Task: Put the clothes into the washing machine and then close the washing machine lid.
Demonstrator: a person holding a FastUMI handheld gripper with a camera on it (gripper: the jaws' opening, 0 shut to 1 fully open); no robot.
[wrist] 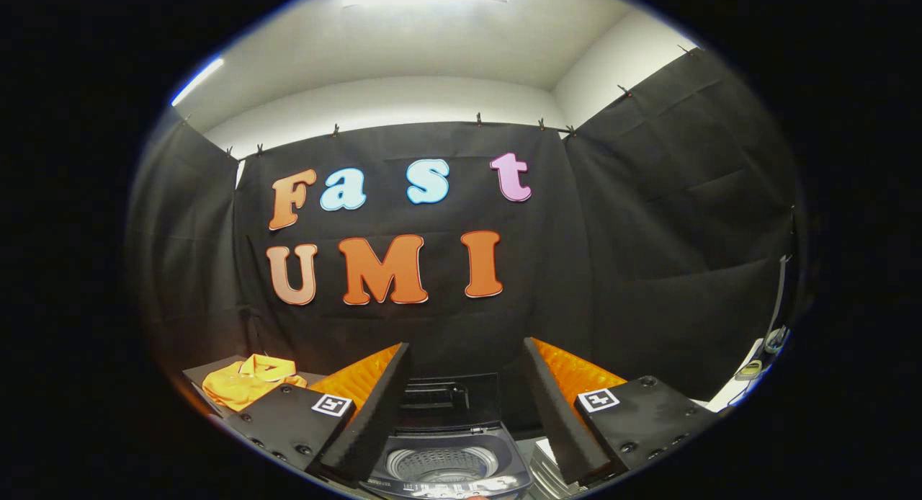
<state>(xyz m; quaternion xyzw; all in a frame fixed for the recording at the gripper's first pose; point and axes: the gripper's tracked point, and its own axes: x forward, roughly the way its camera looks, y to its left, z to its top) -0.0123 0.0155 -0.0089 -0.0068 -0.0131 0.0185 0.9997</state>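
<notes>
1. Black cloth walls the booth; the washer [448, 465] sits between and just ahead of the fingers, lid [450, 398] raised, drum empty.
2. Gripper [461, 406] jaws stand apart, holding nothing.
3. Orange shirt [245, 381] lies on the counter [198, 374] at its left corner; loading and closing both remain.

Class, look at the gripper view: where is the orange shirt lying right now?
The orange shirt lies on a dark surface beyond the left finger of the open gripper, well to the side of the open washing machine between the fingers.
</notes>
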